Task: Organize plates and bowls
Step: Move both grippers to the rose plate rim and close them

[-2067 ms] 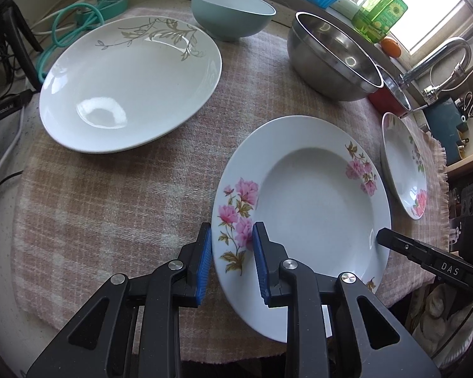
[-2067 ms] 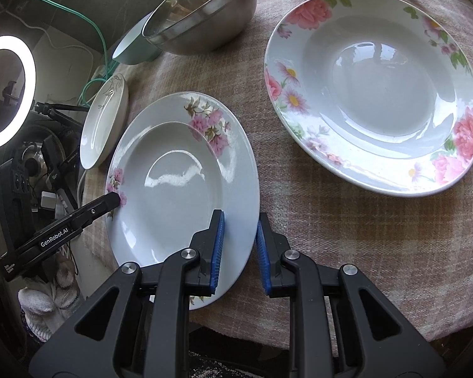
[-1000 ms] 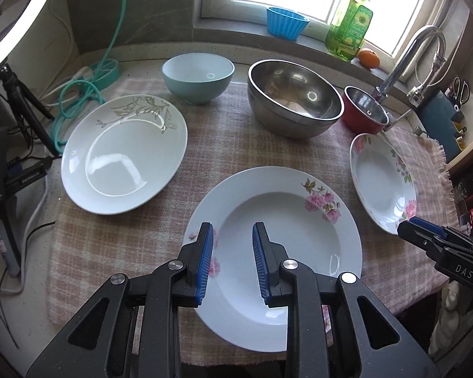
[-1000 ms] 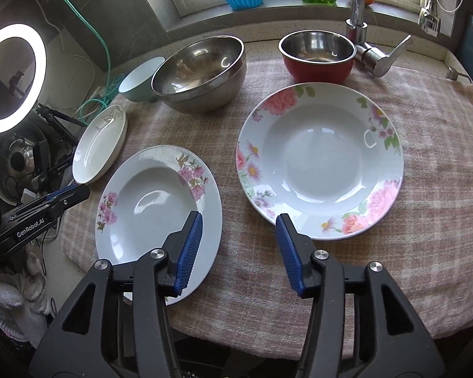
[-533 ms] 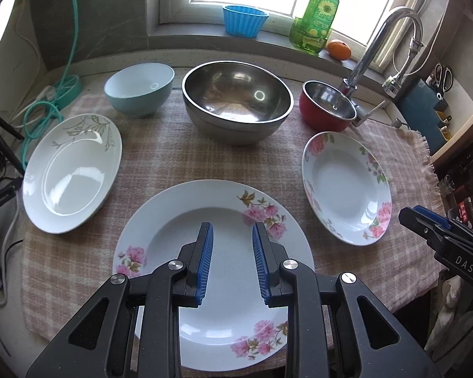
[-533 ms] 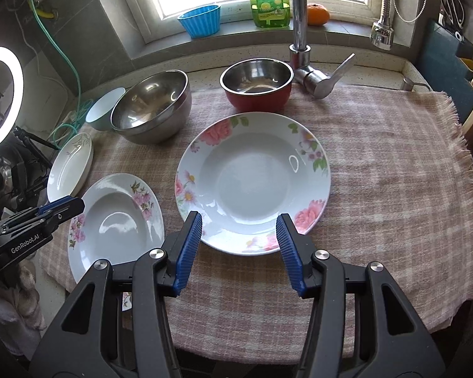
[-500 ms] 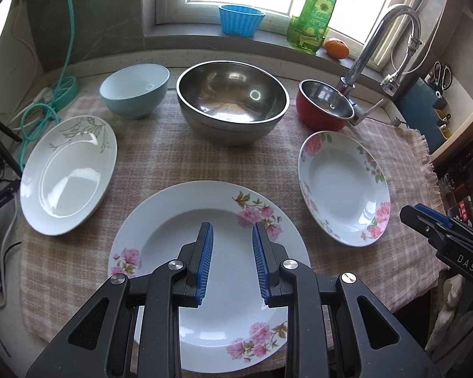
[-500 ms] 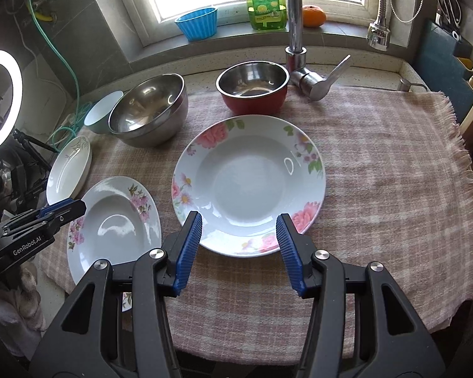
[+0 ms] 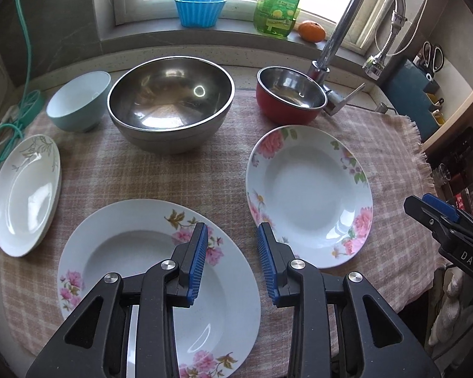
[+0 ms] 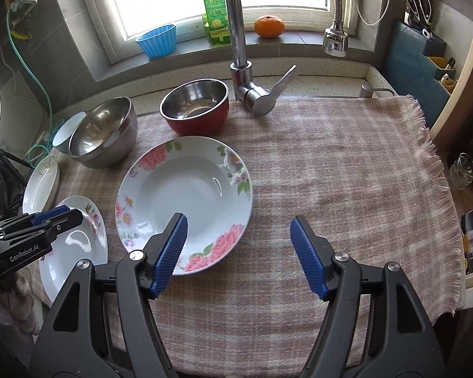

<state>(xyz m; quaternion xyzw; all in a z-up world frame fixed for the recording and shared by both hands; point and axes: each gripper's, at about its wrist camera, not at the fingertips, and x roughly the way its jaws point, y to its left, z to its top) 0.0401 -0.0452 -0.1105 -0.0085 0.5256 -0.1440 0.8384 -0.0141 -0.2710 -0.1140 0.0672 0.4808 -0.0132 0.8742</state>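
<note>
My left gripper hovers over the right rim of the pink-blossom plate. Its jaws are opening with nothing between them. The rose-patterned plate lies to its right on the cloth. My right gripper hangs above that rose plate's near right edge, its jaws opening wide and empty. A white leaf-print plate sits at the far left. Behind stand a teal bowl, a large steel bowl and a red bowl.
A checked cloth covers the counter and ends in a fringe at the right. A tap rises behind the red bowl. On the sill stand a blue cup, a soap bottle and an orange.
Two seconds ago both grippers had the pink-blossom plate's rim between narrow jaws. They have since drawn back and swung right, the plate lies flat, and both jaws stand wider.
</note>
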